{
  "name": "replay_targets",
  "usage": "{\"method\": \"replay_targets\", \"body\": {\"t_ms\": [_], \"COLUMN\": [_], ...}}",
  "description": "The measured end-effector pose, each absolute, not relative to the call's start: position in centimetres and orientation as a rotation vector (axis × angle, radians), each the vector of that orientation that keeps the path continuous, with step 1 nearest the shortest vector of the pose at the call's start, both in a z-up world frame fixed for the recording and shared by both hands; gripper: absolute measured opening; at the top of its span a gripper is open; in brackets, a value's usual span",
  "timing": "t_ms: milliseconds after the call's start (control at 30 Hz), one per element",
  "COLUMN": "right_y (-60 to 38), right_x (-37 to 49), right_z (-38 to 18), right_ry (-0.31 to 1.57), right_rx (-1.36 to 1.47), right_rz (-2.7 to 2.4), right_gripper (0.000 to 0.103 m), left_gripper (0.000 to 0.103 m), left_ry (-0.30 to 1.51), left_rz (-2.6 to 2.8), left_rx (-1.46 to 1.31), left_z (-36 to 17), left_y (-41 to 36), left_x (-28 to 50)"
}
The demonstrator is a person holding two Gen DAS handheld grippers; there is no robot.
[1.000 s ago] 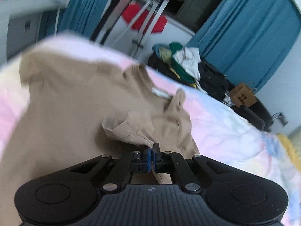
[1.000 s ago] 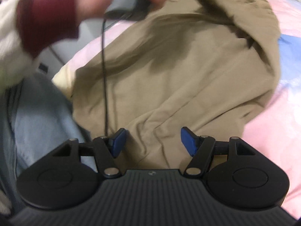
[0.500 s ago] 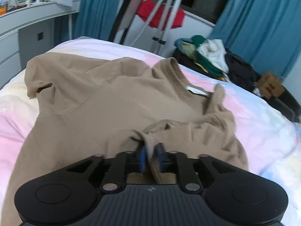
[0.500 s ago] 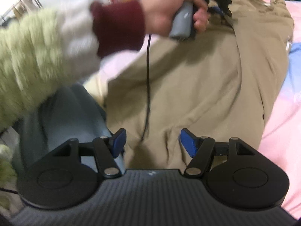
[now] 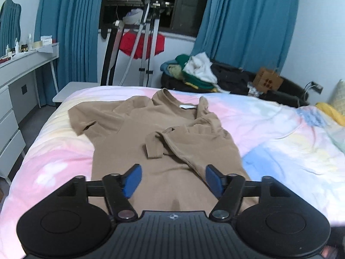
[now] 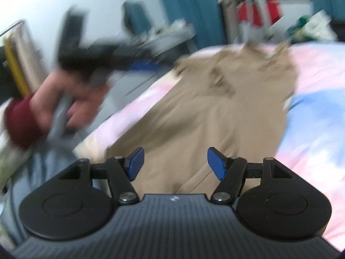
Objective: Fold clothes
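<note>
A tan T-shirt [image 5: 151, 138] lies on the bed, collar away from me. Its right sleeve [image 5: 154, 145] is folded inward onto the chest; its left sleeve [image 5: 86, 118] lies spread out. My left gripper [image 5: 173, 180] is open and empty, raised above the shirt's lower part. My right gripper [image 6: 174, 161] is open and empty over the shirt's hem [image 6: 194, 151]. The right wrist view is blurred; it shows the left gripper [image 6: 142, 64] held up at the left, above the bed's edge.
The bed has a pastel pink and blue cover [image 5: 291, 142]. A white dresser [image 5: 19, 79] stands at the left. A pile of clothes [image 5: 198, 71] and a metal stand [image 5: 146, 41] are beyond the bed's far edge. Blue curtains [image 5: 248, 21] hang behind.
My left gripper has let go of the right sleeve, opened and pulled back and up. The sleeve now lies folded on the chest. My right gripper has stayed open and tilted upward.
</note>
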State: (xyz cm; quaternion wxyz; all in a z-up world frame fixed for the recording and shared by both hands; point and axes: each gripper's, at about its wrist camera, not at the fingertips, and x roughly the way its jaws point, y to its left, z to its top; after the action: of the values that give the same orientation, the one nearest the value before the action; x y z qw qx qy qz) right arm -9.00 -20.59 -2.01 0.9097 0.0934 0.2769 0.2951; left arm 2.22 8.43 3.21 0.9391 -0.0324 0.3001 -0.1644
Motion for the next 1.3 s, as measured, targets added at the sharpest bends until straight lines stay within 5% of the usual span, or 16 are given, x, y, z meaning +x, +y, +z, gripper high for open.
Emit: {"method": "replay_targets", "body": {"t_ms": [200, 267, 333, 467, 900, 1200, 1300], "right_y": [-21.6, -21.3, -21.3, -22.1, -25.8, -27.7, -28.0], "right_x": [-7.5, -5.7, -3.3, 1.0, 3.3, 6.3, 7.3], "right_z": [2.7, 4.1, 4.2, 2.4, -4.1, -6.4, -7.0], "right_ry": [0.41, 0.378, 0.357, 0.38, 0.505, 0.532, 0.542], "right_rx": [0.249, 0.241, 0.275, 0.354, 0.523, 0.586, 0.611], "right_rz": [0.402, 0.329, 0.295, 0.304, 0.203, 0.172, 0.17], "right_gripper": [0.075, 0.087, 0.087, 0.086, 0.086, 0.086, 0.086], "left_gripper": [0.082, 0.091, 0.1, 0.1, 0.097, 0.086, 0.073], "left_ry": [0.552, 0.534, 0.516, 0.499, 0.665, 0.634, 0.598], "left_rz": [-0.25, -0.236, -0.234, -0.189, -0.016, 0.147, 0.162], "left_rx": [-0.062, -0.069, -0.09, -0.133, -0.464, -0.439, -0.358], "left_z": [2.1, 2.3, 2.4, 1.7, -2.1, -5.6, -5.6], "left_y": [10.1, 10.4, 10.6, 11.1, 16.0, 19.6, 18.9], "left_x": [-0.8, -1.3, -1.5, -1.0, 15.0, 27.6, 30.0]}}
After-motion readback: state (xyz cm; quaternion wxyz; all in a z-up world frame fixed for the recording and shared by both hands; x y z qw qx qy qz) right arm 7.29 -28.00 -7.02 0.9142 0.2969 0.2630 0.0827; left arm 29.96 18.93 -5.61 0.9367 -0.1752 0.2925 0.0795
